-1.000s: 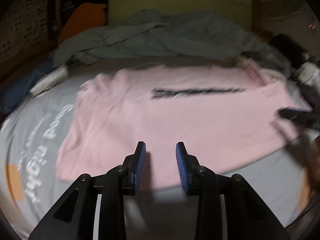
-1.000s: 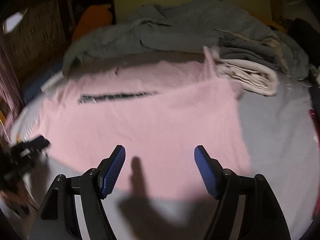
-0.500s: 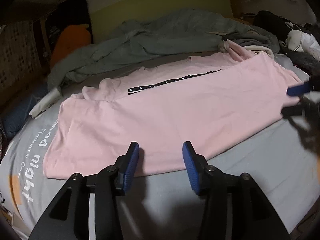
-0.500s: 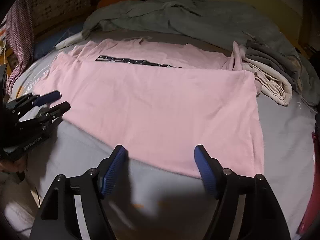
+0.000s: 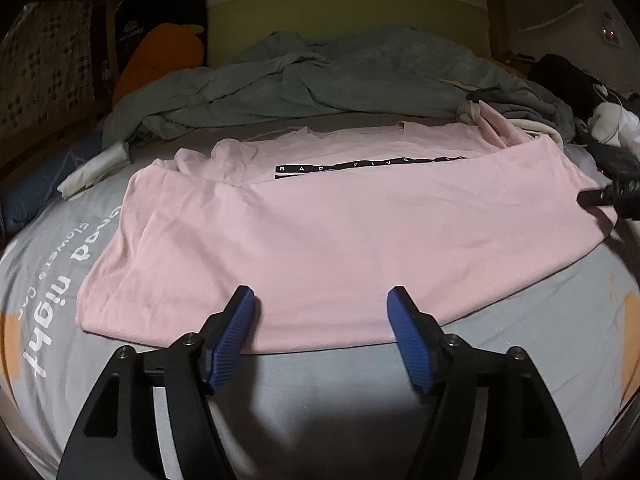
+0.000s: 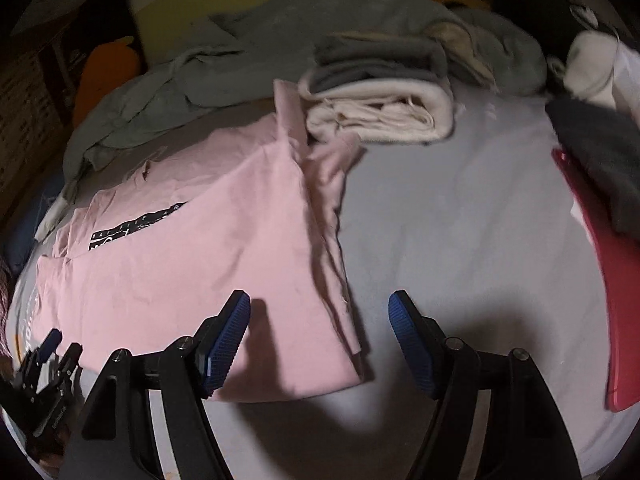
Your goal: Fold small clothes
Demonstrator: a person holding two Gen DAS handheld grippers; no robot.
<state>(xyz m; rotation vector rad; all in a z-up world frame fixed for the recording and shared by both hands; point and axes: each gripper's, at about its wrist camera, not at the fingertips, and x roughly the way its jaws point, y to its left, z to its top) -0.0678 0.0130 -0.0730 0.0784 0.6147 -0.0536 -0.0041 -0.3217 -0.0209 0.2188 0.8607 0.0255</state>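
Observation:
A pink T-shirt (image 5: 320,232) with a black text stripe lies folded lengthwise on the grey bedsheet (image 5: 320,392). My left gripper (image 5: 320,304) hovers over the shirt's near hem, its jaws opening, and its blue pads (image 5: 236,328) press on nothing. The right gripper (image 5: 600,198) shows at the shirt's right end in the left wrist view. In the right wrist view the shirt (image 6: 208,264) fills the left half. My right gripper (image 6: 320,308) straddles the shirt's side edge with its jaws closing, the cloth below them and not pinched. The left gripper (image 6: 56,348) sits at the lower left.
A crumpled grey-green duvet (image 5: 320,76) lies across the back of the bed. A folded stack of grey and cream clothes (image 6: 380,96) touches the shirt's far corner. An orange cushion (image 5: 160,56) is at the back left. A red flat item (image 6: 600,280) and dark clothes (image 6: 600,152) lie right.
The left jaws have spread wider and come closer to the near hem. The right gripper has swung from the shirt's long edge to its right end, and its jaws have narrowed a little.

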